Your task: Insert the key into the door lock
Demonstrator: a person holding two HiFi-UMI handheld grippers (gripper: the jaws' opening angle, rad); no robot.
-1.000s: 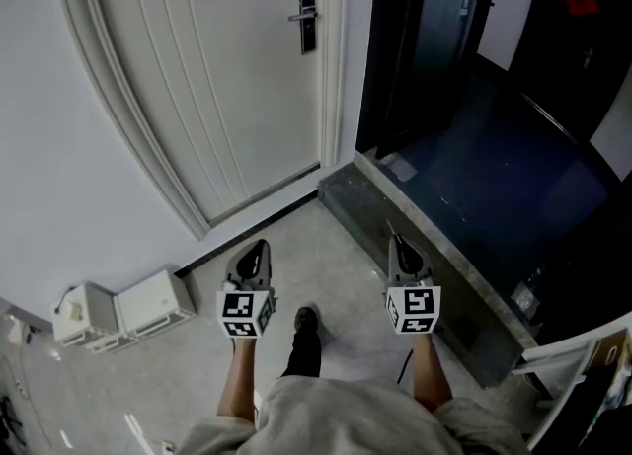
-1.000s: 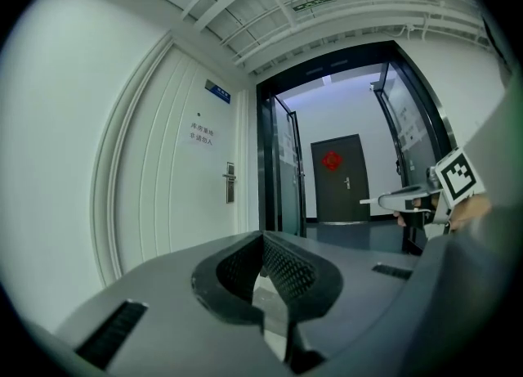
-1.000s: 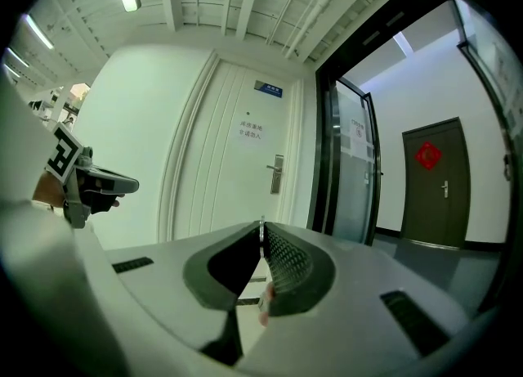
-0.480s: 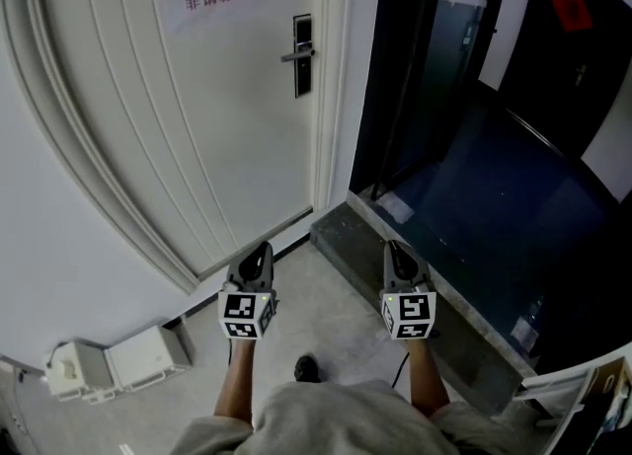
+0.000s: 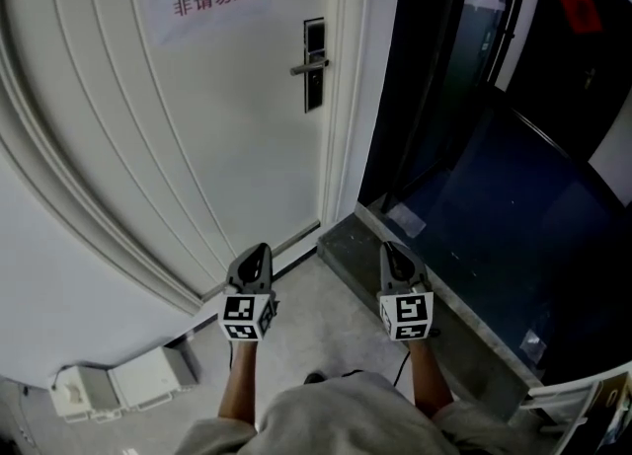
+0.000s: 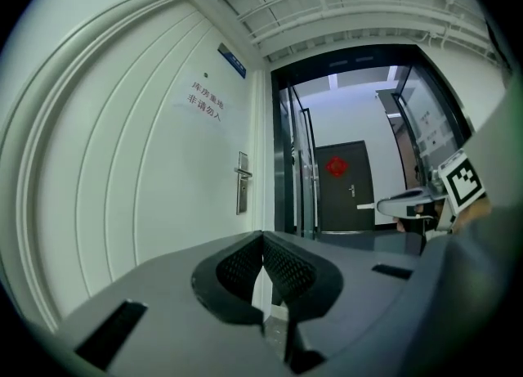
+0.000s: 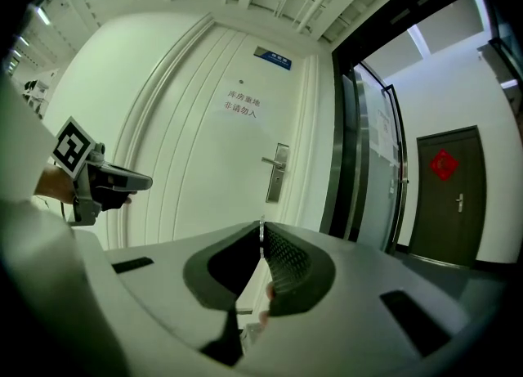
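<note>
Right gripper is clenched on a thin bright sliver at its tips, likely the key, held edge-on. Left gripper is closed and empty. The door lock sits ahead, well apart, below the lever handle on the white door. The key is judged light, stiff and slippery; best pinched at the bow, leaving the blade free.
</note>
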